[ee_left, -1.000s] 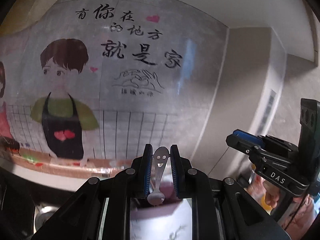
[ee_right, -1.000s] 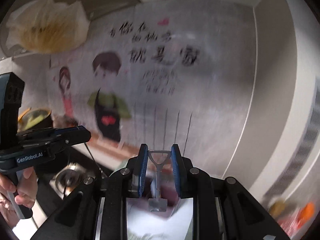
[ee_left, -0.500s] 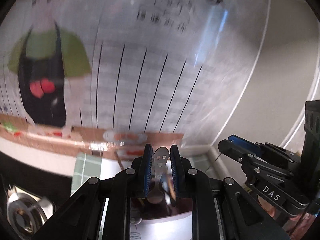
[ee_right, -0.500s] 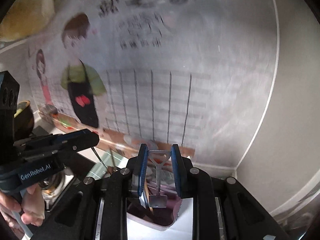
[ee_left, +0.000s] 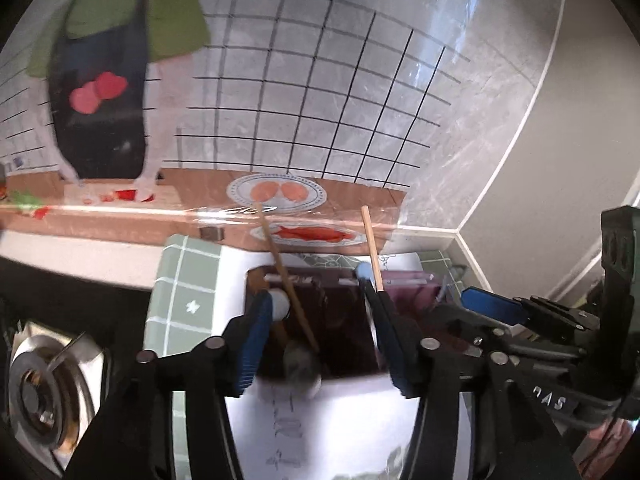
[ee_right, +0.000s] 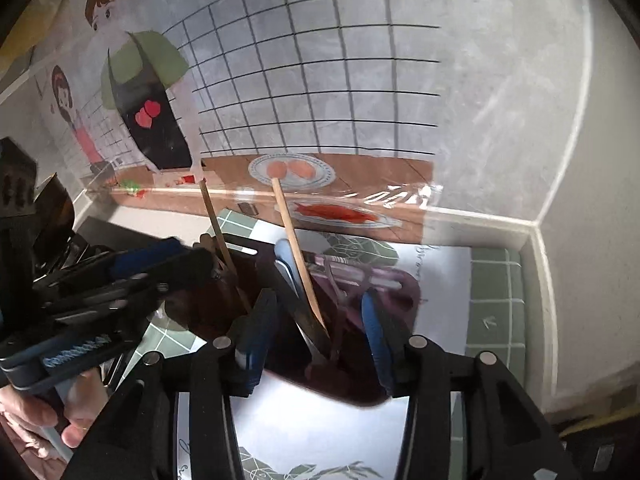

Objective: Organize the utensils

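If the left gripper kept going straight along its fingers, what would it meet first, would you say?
Probably the wooden chopstick leaning in the dark utensil holder, right between the open left gripper fingers. Motion blur leaves depth unclear.

Utensil holder point(ee_left: 344, 320): dark maroon, translucent purple at its right compartment. Wooden chopsticks point(ee_left: 280, 256): light tan. Spoon point(ee_left: 302, 364) lying low in the holder: blurred, appears grey-silver. Left hand-held gripper point(ee_left: 316, 332): black frame, blue pads. Right hand-held gripper point(ee_right: 316, 332): same black and blue. Mat point(ee_left: 188, 280): sage green with a white grid. Paper sheet point(ee_right: 320, 420): white with grey line drawing. Wall point(ee_right: 360, 80): pale grey, black grid lines, cartoon figure in green shirt and black apron with red hearts.
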Available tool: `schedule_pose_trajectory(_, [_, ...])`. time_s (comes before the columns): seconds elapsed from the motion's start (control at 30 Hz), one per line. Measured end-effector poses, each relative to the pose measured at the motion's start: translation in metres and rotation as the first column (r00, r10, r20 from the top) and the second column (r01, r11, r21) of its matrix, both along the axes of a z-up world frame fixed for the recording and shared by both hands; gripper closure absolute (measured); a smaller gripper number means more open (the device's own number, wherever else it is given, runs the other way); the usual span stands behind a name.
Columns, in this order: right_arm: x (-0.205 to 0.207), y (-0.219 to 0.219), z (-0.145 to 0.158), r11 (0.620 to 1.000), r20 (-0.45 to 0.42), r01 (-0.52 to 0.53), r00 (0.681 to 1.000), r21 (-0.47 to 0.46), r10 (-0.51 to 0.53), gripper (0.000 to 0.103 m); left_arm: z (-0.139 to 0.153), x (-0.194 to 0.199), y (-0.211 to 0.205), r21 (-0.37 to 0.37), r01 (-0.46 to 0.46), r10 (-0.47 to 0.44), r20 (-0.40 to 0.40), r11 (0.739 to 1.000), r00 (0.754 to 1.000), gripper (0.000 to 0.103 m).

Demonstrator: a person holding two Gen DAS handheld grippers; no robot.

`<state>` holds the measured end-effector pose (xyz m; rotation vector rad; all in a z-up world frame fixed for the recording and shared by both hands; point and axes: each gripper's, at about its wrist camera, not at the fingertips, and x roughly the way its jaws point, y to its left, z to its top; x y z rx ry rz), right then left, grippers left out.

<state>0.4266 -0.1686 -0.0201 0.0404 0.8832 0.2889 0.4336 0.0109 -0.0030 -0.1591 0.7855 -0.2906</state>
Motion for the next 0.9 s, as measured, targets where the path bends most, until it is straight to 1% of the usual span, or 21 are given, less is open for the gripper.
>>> schedule_pose_trajectory(0.03, [-0.008,-0.002,0.003,1.0,0.007,0.01,1.0,0.006,-0.01,0.06,0.004,-0.01,0.004,-0.004,-0.008,0.008,0.003,1.0,1.0,0.045])
schedule_pose_trajectory(0.1, [-0.024,-0.004,0.01,0.999,0.026,0.033,0.999,0.007,-0.033,0.059,0.012,-0.032,0.011,0.004,-0.022,0.022,0.019,1.0,1.0,0.038])
schedule_pose_trajectory(0.17, [-0.05,-0.003,0.019,0.999,0.06,0.055,0.997,0.001,-0.054,0.057,0.019,-0.059,0.014,0.04,-0.036,0.034,0.053,0.999,0.998,0.032])
schedule_pose_trajectory(0.2, [-0.063,-0.002,0.024,0.998,0.074,0.061,0.995,-0.001,-0.061,0.052,0.022,-0.072,0.016,0.059,-0.043,0.039,0.074,0.997,0.997,0.028])
schedule_pose_trajectory(0.23, [-0.072,-0.001,0.028,0.998,0.086,0.066,0.994,-0.002,-0.066,0.042,0.025,-0.089,0.017,0.081,-0.057,0.049,0.099,0.995,0.994,0.026])
schedule_pose_trajectory(0.3, [-0.106,0.002,0.039,0.995,0.146,0.098,0.985,-0.005,-0.096,0.03,0.029,-0.115,0.021,0.103,-0.073,0.058,0.137,0.992,0.989,0.019])
schedule_pose_trajectory(0.33, [-0.115,0.002,0.042,0.994,0.163,0.108,0.981,-0.009,-0.106,0.027,0.031,-0.132,0.023,0.115,-0.08,0.061,0.159,0.99,0.985,0.017])
schedule_pose_trajectory(0.37, [-0.129,0.005,0.045,0.992,0.184,0.123,0.976,-0.023,-0.117,0.026,0.031,-0.143,0.025,0.122,-0.085,0.064,0.171,0.989,0.983,0.013])
schedule_pose_trajectory(0.4, [-0.146,0.009,0.047,0.989,0.201,0.139,0.971,-0.048,-0.127,0.026,0.03,-0.159,0.028,0.132,-0.098,0.073,0.187,0.986,0.98,0.01])
schedule_pose_trajectory(0.47, [-0.169,0.014,0.049,0.987,0.222,0.144,0.967,-0.064,-0.126,0.024,0.028,-0.181,0.033,0.139,-0.113,0.084,0.199,0.984,0.976,0.01])
schedule_pose_trajectory(0.53, [-0.19,0.018,0.049,0.987,0.239,0.147,0.963,-0.066,-0.127,0.017,0.025,-0.196,0.038,0.139,-0.119,0.09,0.197,0.983,0.976,0.009])
schedule_pose_trajectory(0.57, [-0.2,0.018,0.048,0.988,0.248,0.142,0.961,-0.06,-0.123,0.016,0.022,-0.204,0.041,0.135,-0.122,0.095,0.193,0.983,0.977,0.009])
schedule_pose_trajectory(0.63, [-0.217,0.019,0.047,0.99,0.26,0.137,0.958,-0.045,-0.121,0.009,0.017,-0.218,0.045,0.13,-0.128,0.103,0.189,0.983,0.977,0.009])
schedule_pose_trajectory(0.7, [-0.236,0.021,0.042,0.985,0.264,0.162,0.954,-0.065,-0.14,0.004,0.014,-0.232,0.046,0.142,-0.137,0.107,0.199,0.98,0.974,0.009])
schedule_pose_trajectory(0.83, [-0.26,0.023,0.033,0.971,0.263,0.207,0.95,-0.117,-0.171,0.004,0.013,-0.257,0.045,0.177,-0.154,0.111,0.229,0.972,0.967,0.006])
schedule_pose_trajectory(0.9, [-0.267,0.021,0.029,0.968,0.253,0.225,0.949,-0.116,-0.19,0.004,0.014,-0.268,0.044,0.189,-0.158,0.108,0.25,0.969,0.962,0.005])
